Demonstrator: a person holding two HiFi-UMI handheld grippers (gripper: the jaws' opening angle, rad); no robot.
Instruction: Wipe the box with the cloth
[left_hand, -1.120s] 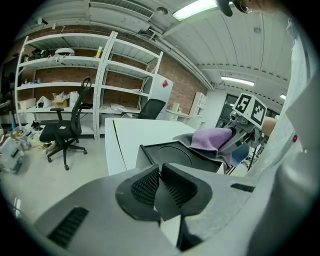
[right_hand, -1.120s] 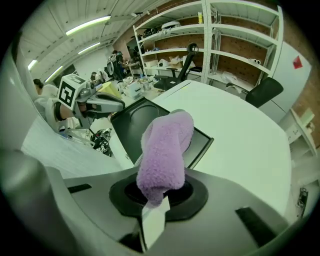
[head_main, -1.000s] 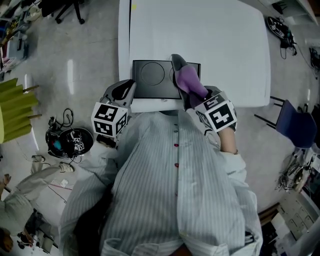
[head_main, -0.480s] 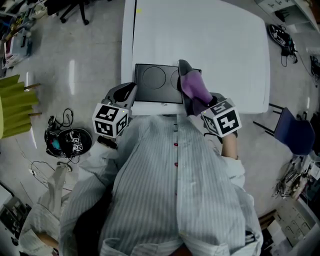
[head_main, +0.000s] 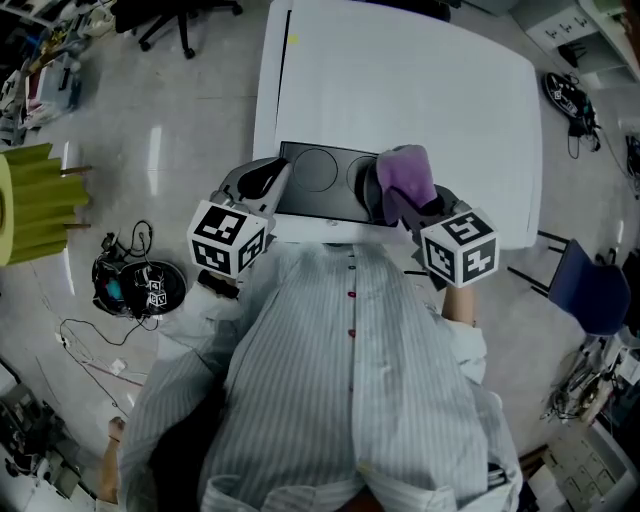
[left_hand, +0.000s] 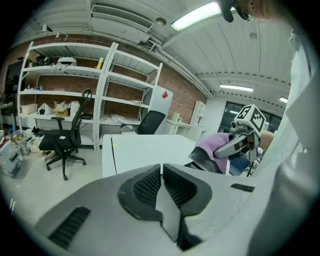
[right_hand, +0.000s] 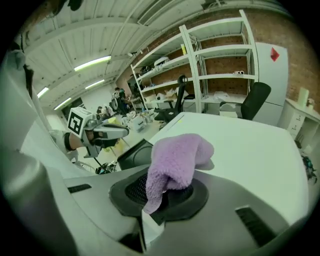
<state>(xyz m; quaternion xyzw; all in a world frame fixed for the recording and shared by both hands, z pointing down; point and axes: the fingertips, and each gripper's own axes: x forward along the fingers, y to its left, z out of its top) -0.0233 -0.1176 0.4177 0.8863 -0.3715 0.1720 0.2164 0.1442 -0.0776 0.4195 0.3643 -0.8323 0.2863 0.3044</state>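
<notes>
A flat black box (head_main: 322, 186) with two round marks on its lid lies at the near edge of the white table (head_main: 420, 90). My right gripper (head_main: 392, 203) is shut on a purple cloth (head_main: 404, 172), which hangs over the box's right end. In the right gripper view the cloth (right_hand: 176, 162) bulges out of my right gripper (right_hand: 164, 192), with the box (right_hand: 132, 153) to its left. My left gripper (head_main: 264, 180) sits at the box's left edge. In the left gripper view my left gripper (left_hand: 162, 169) is shut with nothing in it.
Cables and a dark round device (head_main: 135, 283) lie on the floor at the left, beside a yellow-green object (head_main: 35, 205). A blue chair (head_main: 588, 282) stands right of the table. Shelving (left_hand: 70, 95) and an office chair (left_hand: 65, 137) stand beyond the table.
My right gripper has carried the purple cloth rightward along the box, from its middle right to its right end. My left gripper has stayed at the box's left edge.
</notes>
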